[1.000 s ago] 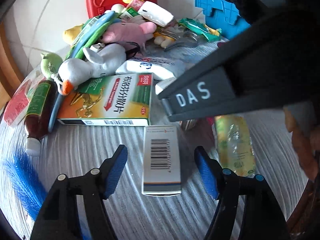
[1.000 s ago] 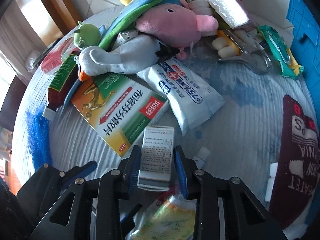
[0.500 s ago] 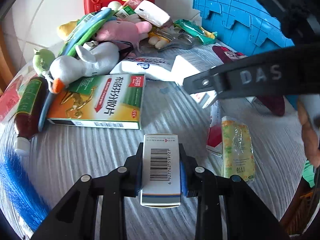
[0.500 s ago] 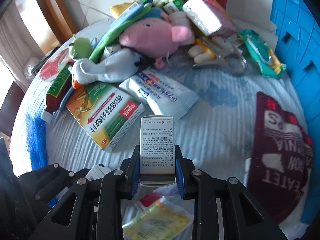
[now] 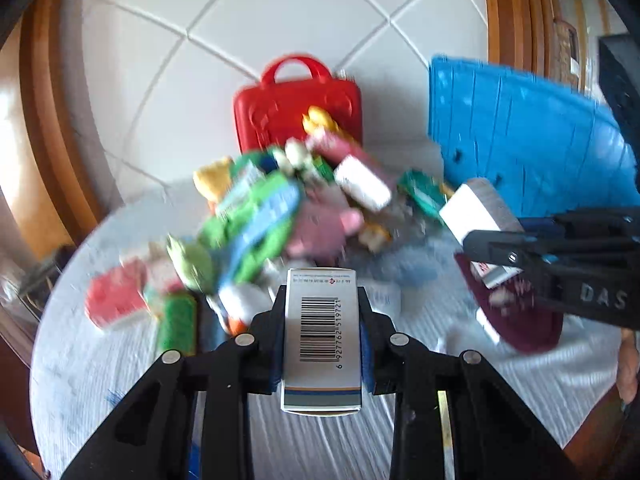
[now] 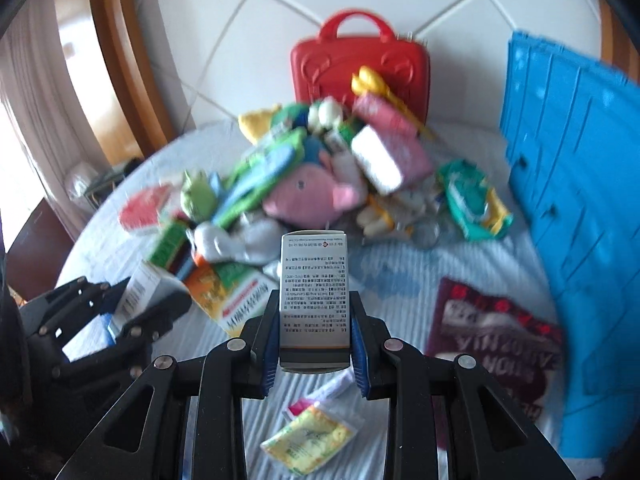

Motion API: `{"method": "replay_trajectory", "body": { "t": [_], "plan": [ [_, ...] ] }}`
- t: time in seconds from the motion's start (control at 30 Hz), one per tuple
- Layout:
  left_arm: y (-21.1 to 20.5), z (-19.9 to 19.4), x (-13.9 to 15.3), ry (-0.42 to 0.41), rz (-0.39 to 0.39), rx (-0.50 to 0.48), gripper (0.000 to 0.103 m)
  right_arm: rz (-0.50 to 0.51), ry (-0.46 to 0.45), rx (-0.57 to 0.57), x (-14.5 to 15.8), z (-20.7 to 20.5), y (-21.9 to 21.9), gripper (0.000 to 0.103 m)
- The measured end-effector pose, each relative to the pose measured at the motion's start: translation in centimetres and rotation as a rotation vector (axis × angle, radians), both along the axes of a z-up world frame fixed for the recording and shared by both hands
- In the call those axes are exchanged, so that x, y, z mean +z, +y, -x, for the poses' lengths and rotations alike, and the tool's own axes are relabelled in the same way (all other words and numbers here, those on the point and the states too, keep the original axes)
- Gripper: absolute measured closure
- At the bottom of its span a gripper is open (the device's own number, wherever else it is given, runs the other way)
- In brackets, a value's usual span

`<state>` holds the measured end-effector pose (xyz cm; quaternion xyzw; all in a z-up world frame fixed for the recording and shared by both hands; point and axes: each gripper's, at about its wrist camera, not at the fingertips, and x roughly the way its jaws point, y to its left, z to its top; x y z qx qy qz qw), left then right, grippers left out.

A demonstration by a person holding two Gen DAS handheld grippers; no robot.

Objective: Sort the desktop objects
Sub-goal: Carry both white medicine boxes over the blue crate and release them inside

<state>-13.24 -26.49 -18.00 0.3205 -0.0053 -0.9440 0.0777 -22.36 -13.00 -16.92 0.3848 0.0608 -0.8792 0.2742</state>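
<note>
My left gripper (image 5: 321,340) is shut on a small white box with a barcode (image 5: 320,328) and holds it above the table. My right gripper (image 6: 314,320) is shut on a second small white box with printed text (image 6: 314,292), also lifted. In the left wrist view the right gripper (image 5: 560,256) shows at the right with its box (image 5: 478,210). In the right wrist view the left gripper (image 6: 100,320) shows at the lower left with its box (image 6: 140,294). A blurred pile of plush toys and packets (image 6: 320,184) lies on the round table.
A red case (image 6: 360,68) stands against the tiled wall behind the pile. A blue crate (image 6: 572,200) stands at the right. A dark red cloth (image 6: 496,328), an orange-green medicine box (image 6: 232,292) and a yellow sachet (image 6: 308,436) lie on the striped tablecloth (image 6: 400,288).
The left gripper closed on the barcode box and lifted it. The right gripper rose with its text box. Both views now tilt up toward the wall.
</note>
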Motion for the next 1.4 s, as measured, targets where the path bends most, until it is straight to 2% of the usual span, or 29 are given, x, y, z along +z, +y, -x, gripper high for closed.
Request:
{"method": "replay_trajectory", "body": {
  "t": [0.27, 0.4, 0.53, 0.7, 0.8, 1.1, 1.27, 1.4],
  "plan": [
    [1.0, 1.1, 10.2, 0.211, 0.068, -0.024, 0.074, 0.106, 0.219, -0.049, 11.0, -2.3, 1.8, 0.074],
    [2.7, 1.8, 14.7, 0.306, 0.095, -0.067, 0.074, 0.136, 0.323, -0.097, 15.3, -3.5, 3.3, 0.074],
    [5.4, 3.0, 17.8, 0.359, 0.119, -0.105, 0.074, 0.159, 0.394, -0.148, 18.3, -4.3, 5.8, 0.074],
    [10.2, 5.0, 20.0, 0.386, 0.156, -0.148, 0.074, 0.189, 0.436, -0.215, 20.5, -4.3, 10.6, 0.074],
    [13.5, 6.5, 21.1, 0.397, 0.142, -0.165, 0.074, 0.186, 0.457, -0.245, 21.5, -3.8, 14.3, 0.074],
    [24.2, 11.2, 23.7, 0.412, 0.148, -0.239, 0.074, 0.191, 0.475, -0.353, 24.0, -1.0, 27.4, 0.074],
    [29.1, 13.5, 24.5, 0.398, 0.173, -0.278, 0.074, 0.204, 0.440, -0.401, 24.4, 1.3, 33.3, 0.074],
    [32.3, 15.8, 24.7, 0.363, 0.187, -0.307, 0.074, 0.207, 0.404, -0.422, 24.1, 3.1, 36.5, 0.074]
  ]
}}
